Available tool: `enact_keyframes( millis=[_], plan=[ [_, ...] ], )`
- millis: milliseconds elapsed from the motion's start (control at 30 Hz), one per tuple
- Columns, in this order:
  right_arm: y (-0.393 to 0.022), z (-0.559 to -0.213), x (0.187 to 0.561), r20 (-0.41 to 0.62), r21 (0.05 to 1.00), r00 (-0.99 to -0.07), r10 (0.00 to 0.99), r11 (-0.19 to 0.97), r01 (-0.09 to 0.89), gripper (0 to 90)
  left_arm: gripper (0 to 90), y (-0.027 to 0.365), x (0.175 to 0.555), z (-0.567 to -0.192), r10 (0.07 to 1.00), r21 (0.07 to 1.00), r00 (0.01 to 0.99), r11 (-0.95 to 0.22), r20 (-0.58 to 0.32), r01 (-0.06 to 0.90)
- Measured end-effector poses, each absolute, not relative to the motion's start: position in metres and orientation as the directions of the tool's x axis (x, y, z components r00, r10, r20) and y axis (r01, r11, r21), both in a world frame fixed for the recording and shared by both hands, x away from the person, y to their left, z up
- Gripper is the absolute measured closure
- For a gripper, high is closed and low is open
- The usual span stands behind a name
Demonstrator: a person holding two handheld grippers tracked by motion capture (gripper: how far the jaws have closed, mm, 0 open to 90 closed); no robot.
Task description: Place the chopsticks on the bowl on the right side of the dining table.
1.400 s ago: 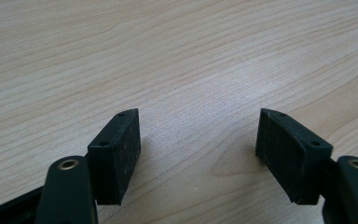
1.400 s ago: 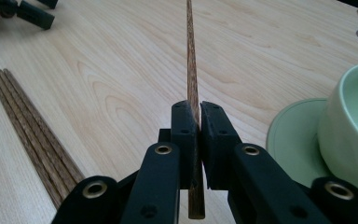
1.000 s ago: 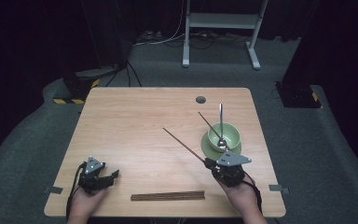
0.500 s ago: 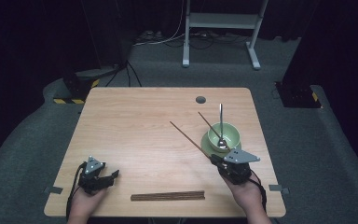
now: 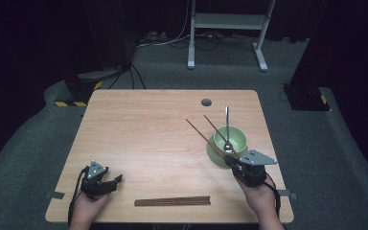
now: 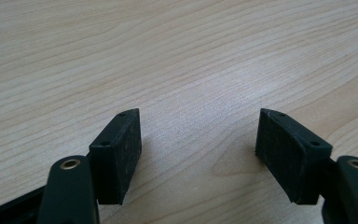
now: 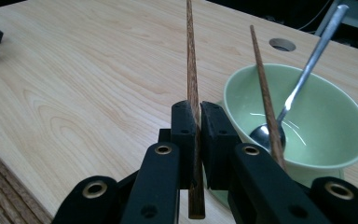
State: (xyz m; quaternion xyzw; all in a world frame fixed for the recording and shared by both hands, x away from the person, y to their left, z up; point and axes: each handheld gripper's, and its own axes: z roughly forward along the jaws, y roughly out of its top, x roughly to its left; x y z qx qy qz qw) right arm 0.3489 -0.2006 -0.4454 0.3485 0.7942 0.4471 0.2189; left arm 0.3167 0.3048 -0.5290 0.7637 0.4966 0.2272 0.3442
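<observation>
Nearest, the right claw is clamped tight on one chopstick, carrying it just beside the green bowl, where a second chopstick and a spoon already lean. The next move looks to be tilting its tip over the rim, then letting go. Farther off, the left claw rests wide apart and empty over the table.

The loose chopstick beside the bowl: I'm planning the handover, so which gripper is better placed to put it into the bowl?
Right. The right gripper is already shut on the chopstick beside the green bowl; the left gripper rests open at the table's far corner.
</observation>
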Motion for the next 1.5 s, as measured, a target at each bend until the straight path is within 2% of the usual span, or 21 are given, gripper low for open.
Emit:
enact_keyframes(
  millis=[833,1500],
  plan=[
    [-0.223,-0.459,0.36,-0.012,0.84,-0.548,0.836,0.306,0.448,84.6,31.4,0.305,0.316,-0.529,0.915,0.752,0.404,-0.273,0.009,0.6],
    [-0.219,-0.465,0.363,-0.038,0.824,-0.532,0.846,0.327,0.462,84.3,31.5,0.305,0.317,-0.529,0.915,0.752,0.404,-0.27,0.006,0.602]
  ],
)
